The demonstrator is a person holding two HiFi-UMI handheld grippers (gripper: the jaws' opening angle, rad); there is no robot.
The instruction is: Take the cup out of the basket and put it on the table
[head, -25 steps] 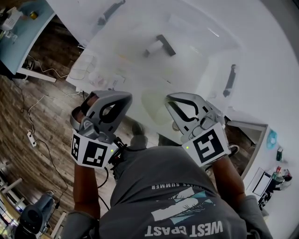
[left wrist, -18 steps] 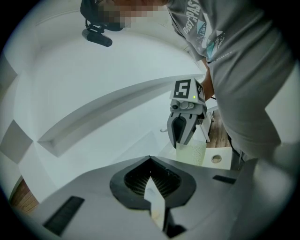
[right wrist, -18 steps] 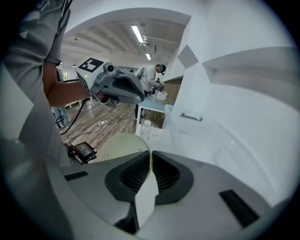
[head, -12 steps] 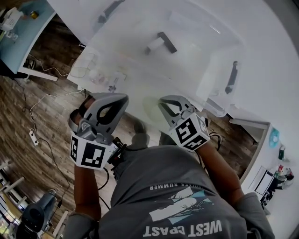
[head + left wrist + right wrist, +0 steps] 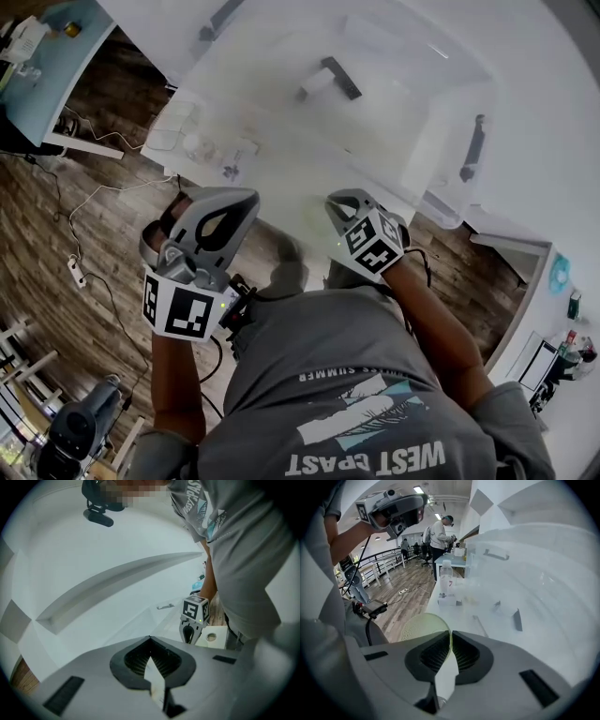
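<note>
A pale green mesh basket (image 5: 423, 626) stands at the near edge of the white table (image 5: 534, 602); in the head view it is only a faint round patch (image 5: 302, 214). My right gripper (image 5: 450, 634) is at the basket's right side, its jaws closed with the green rim running between the tips. In the head view the right gripper (image 5: 336, 202) reaches over the table edge. My left gripper (image 5: 246, 198) hangs off the table over the floor, tilted upward, and is shut (image 5: 150, 638) on nothing. I cannot make out the cup.
A clear bottle (image 5: 446, 580) stands on a small box (image 5: 444, 600) further along the table. Dark flat pieces (image 5: 517, 619) lie on the tabletop, and another dark piece (image 5: 334, 78) shows in the head view. Wooden floor with cables (image 5: 89, 202) lies left. A person (image 5: 439, 534) stands at a far desk.
My right gripper has swung left and turned over, from the table's right part onto the basket's edge. The left gripper has barely moved.
</note>
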